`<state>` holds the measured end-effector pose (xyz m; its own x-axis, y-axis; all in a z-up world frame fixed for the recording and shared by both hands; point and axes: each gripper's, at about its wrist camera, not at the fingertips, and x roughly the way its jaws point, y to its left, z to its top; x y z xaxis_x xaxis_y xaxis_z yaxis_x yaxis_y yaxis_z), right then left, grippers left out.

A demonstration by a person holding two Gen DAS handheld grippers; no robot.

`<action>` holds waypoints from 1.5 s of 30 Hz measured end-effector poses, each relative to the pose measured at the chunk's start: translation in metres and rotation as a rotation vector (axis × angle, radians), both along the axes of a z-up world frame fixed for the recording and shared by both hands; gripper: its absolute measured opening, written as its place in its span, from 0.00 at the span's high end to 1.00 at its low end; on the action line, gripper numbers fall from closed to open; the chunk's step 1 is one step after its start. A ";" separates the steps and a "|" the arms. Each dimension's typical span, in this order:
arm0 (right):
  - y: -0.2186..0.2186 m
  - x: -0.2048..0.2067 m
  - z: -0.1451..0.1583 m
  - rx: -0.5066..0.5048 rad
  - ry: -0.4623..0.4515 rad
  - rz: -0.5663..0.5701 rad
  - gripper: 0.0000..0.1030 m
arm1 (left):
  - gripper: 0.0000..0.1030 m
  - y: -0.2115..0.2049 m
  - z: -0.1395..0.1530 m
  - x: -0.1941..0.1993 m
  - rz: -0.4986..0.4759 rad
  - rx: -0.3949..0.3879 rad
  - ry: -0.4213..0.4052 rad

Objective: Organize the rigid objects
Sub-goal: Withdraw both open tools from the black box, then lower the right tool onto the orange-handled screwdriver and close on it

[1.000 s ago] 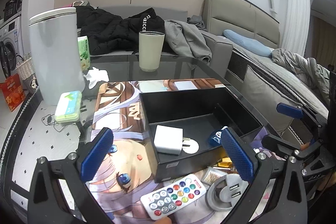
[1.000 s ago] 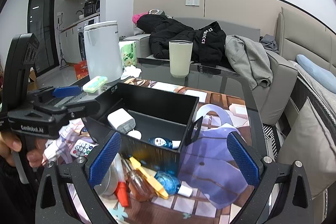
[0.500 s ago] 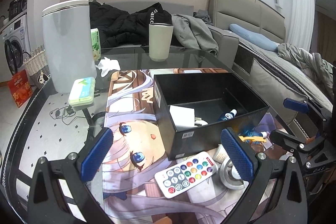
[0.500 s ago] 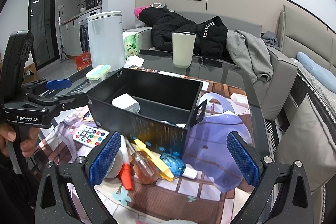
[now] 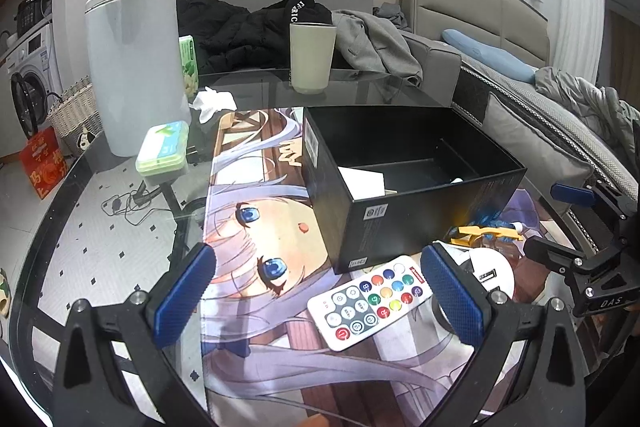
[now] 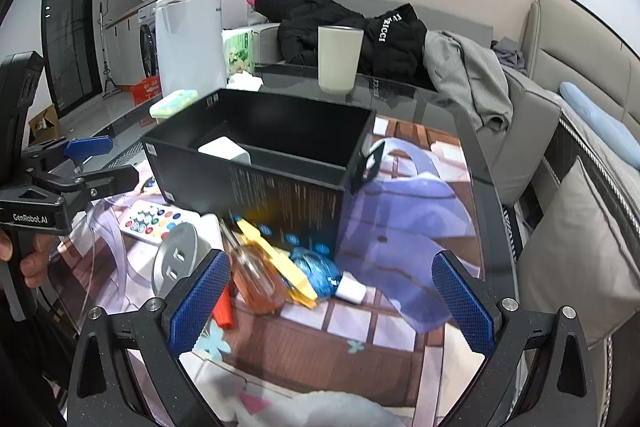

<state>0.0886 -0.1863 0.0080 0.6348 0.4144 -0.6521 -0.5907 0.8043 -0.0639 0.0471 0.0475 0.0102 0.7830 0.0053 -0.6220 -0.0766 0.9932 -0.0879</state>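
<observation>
A black open box [image 5: 432, 187] stands on the printed mat [image 5: 256, 235], with a white charger [image 5: 362, 181] inside; the box also shows in the right wrist view [image 6: 256, 183]. In front of it lie a white remote with coloured buttons [image 5: 370, 301], a round grey USB hub [image 6: 178, 261], an amber clear bottle [image 6: 256, 277], a yellow clip [image 6: 276, 261], a blue bottle with a white cap [image 6: 320, 273] and a red piece [image 6: 222, 309]. My left gripper [image 5: 320, 299] is open above the remote. My right gripper [image 6: 326, 301] is open above the small items. Both are empty.
A tall white canister [image 5: 136, 67], a green tissue pack [image 5: 188, 67], a mint case [image 5: 164, 145], crumpled tissue [image 5: 212, 103] and a beige cup [image 5: 312, 57] stand on the glass table [image 5: 100, 247]. A sofa with coats lies behind, a bed at right.
Both grippers have pulled back and down from the box toward the near items. The remote and hub now sit closer and larger in view. Nothing was gripped.
</observation>
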 end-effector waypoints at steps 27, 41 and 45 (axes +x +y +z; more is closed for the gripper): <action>0.032 0.028 -0.021 0.000 0.148 -0.097 0.01 | 0.00 0.006 -0.010 0.005 -0.005 0.015 0.040; 0.026 0.028 -0.026 -0.048 0.145 -0.135 0.01 | 0.00 0.006 -0.015 0.005 -0.008 0.016 0.061; 0.008 0.024 -0.032 -0.057 0.171 -0.143 0.01 | 0.00 0.003 -0.018 0.005 -0.011 0.013 0.081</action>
